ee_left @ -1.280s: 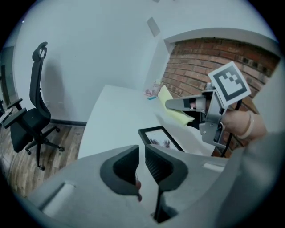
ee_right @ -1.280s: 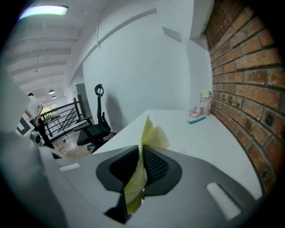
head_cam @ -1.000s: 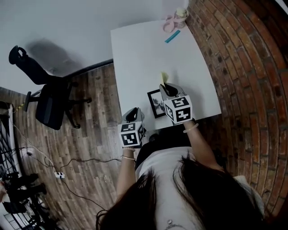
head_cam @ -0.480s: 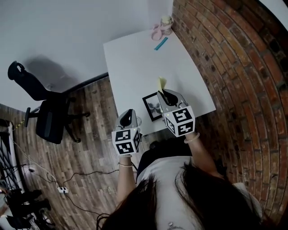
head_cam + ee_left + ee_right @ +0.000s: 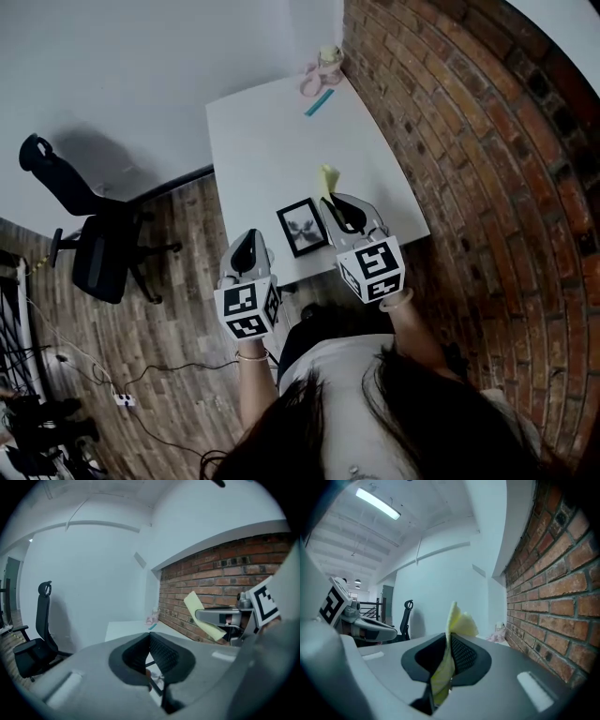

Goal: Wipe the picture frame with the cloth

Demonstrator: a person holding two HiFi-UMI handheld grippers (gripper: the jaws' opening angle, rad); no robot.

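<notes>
Soft yellow cloth (image 5: 327,177), matt white table (image 5: 262,141)

A white rectangular table (image 5: 267,141) stands with its right side along a red brick wall (image 5: 469,141). A black picture frame (image 5: 302,228) lies on the table near its front edge. At the far right corner sit a pink object (image 5: 309,84) and a small pale jar (image 5: 328,58), with a teal strip (image 5: 319,103) just before them. The right gripper (image 5: 333,200) is just right of the frame, with a yellow cloth (image 5: 326,176) between its jaws. The left gripper (image 5: 247,239) is off the front left corner, over the wooden plank floor (image 5: 187,234). A black office chair (image 5: 94,244) stands well to the left.
</notes>
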